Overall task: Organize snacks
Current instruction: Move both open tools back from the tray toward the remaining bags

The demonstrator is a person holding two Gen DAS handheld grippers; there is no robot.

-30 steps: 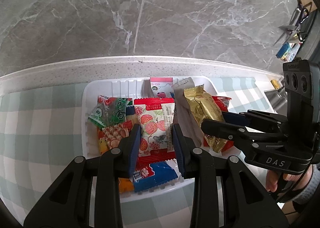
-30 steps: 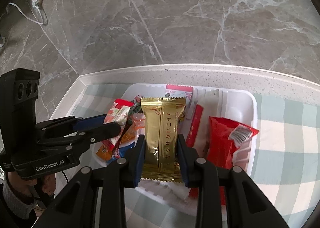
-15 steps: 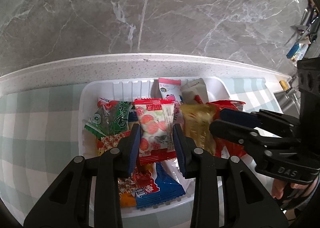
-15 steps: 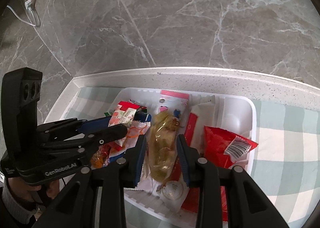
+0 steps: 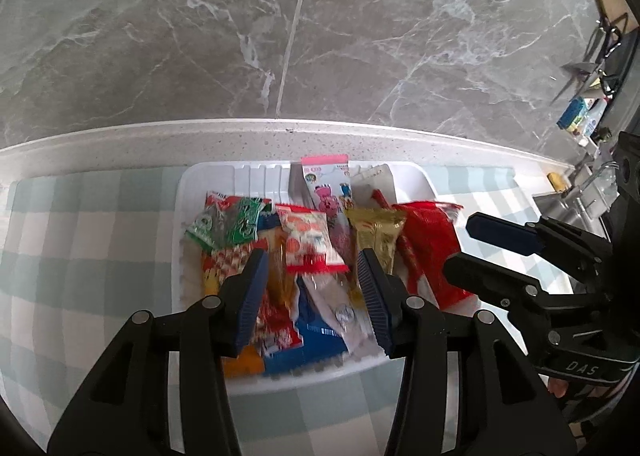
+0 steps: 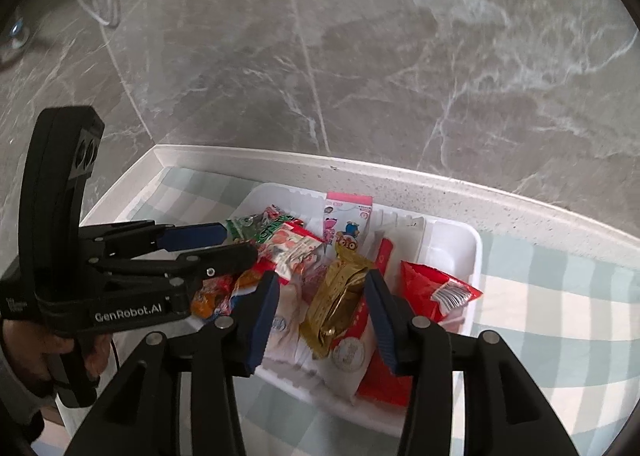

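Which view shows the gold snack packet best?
The right wrist view: the gold snack packet lies crumpled, nearly whole, in the white tray. In the left wrist view the gold snack packet is partly hidden by a finger.

A white rectangular plastic tray [image 6: 474,252] held jumbled snack packets: a crumpled gold foil packet [image 6: 338,302] lay mid-heap, a red foil bag [image 6: 432,288] beside it at the tray's right end.

1. We see a smooth white plastic tray [image 5: 420,176].
2. We see crinkled, glossy foil on the gold packet [image 6: 340,300].
3. We see a soft matt checked cloth [image 5: 80,256].
4. We see polished grey marble wall [image 5: 320,36].
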